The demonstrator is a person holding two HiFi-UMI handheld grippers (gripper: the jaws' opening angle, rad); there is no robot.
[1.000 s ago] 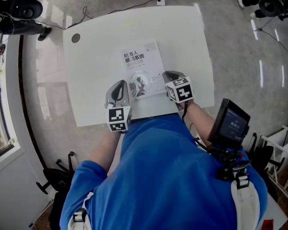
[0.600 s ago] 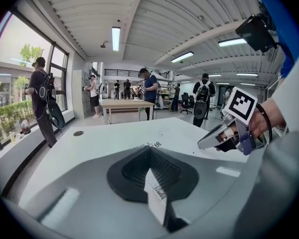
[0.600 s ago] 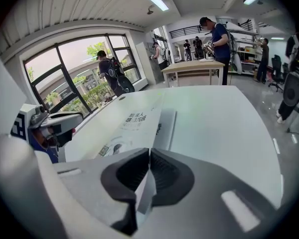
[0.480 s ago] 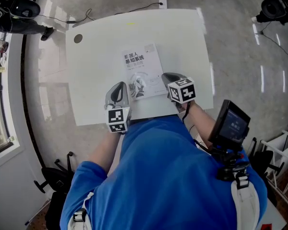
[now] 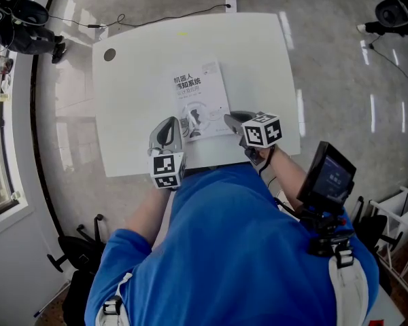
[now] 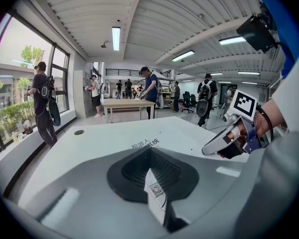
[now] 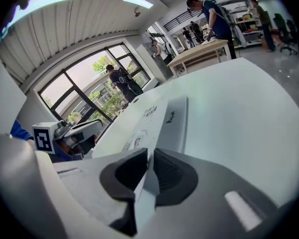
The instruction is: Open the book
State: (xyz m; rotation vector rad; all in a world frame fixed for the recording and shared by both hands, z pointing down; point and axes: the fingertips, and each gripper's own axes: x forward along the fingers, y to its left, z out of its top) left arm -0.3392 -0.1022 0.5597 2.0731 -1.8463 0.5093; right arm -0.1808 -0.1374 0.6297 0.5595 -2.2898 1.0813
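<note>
A white paperback book (image 5: 200,95) lies on the white table (image 5: 136,80) in the head view. My left gripper (image 5: 175,121) is at its near left corner, shut on a page edge with a small printed code (image 6: 156,189). At the near right corner my right gripper (image 5: 228,118) is shut on the front cover (image 7: 145,117), which rises off the pages below it (image 7: 177,121). Its jaws have just been opening a little, with the cover still between them. The right gripper (image 6: 224,138) also shows in the left gripper view.
A round cable hole (image 5: 109,54) sits at the table's far left corner. A dark screen device (image 5: 330,175) hangs at the person's right side. Cables cross the floor beyond the table. Several people stand around a wooden table (image 6: 122,103) in the background.
The right gripper has shifted a little to the right and rolled, so its marker cube now sits tilted. The cover's near right corner has come up with it. The left gripper has stayed put.
</note>
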